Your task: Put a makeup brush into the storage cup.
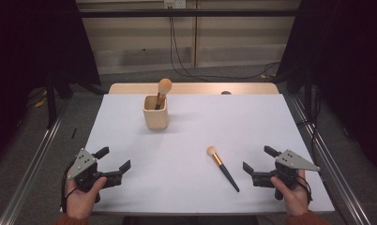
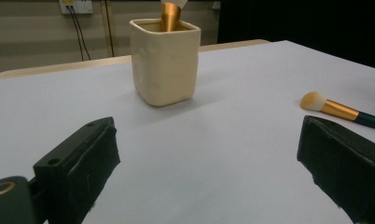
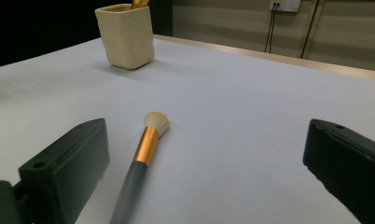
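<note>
A cream square cup (image 1: 155, 112) (image 2: 164, 60) (image 3: 125, 41) stands upright on the white table (image 1: 252, 122), far left of middle, with a makeup brush (image 1: 162, 92) standing head-up in it. A second makeup brush (image 1: 222, 168) (image 2: 342, 111) (image 3: 141, 161), dark handle with a gold band, lies flat at the front right of middle. My left gripper (image 1: 115, 159) (image 2: 209, 175) rests open near the front left edge, nothing between its jaws. My right gripper (image 1: 259, 159) (image 3: 206, 175) stays open at the front right, just right of the lying brush and apart from it.
A wooden table edge (image 1: 196, 88) runs behind the white top. Metal rails (image 1: 34, 164) flank both sides. Cables (image 1: 186, 70) hang by the back wall. Bare white surface lies between the cup and the two grippers.
</note>
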`<state>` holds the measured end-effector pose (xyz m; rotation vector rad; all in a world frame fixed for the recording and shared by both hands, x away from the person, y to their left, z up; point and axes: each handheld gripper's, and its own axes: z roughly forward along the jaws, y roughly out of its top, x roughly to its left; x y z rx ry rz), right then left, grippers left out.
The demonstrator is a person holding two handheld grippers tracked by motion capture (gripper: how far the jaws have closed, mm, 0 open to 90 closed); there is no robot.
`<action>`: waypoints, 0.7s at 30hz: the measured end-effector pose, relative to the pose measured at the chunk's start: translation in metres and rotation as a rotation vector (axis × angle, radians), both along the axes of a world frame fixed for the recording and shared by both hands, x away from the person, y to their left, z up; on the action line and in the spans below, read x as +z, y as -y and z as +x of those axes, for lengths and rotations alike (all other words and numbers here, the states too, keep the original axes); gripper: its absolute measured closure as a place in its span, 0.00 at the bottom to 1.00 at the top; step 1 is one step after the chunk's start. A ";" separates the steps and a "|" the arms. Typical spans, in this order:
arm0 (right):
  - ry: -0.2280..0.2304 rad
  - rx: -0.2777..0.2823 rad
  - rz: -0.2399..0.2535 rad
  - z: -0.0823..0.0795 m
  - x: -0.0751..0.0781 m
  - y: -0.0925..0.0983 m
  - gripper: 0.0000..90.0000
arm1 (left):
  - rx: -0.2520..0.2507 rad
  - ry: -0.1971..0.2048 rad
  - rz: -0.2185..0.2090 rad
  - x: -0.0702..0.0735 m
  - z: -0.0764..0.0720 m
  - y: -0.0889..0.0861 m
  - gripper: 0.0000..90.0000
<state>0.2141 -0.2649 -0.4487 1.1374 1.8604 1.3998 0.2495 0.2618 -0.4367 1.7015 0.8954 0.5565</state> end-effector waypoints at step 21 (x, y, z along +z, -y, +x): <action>-0.006 0.067 -0.018 0.032 0.007 -0.026 0.00 | -0.006 0.004 0.006 0.002 -0.003 0.002 0.06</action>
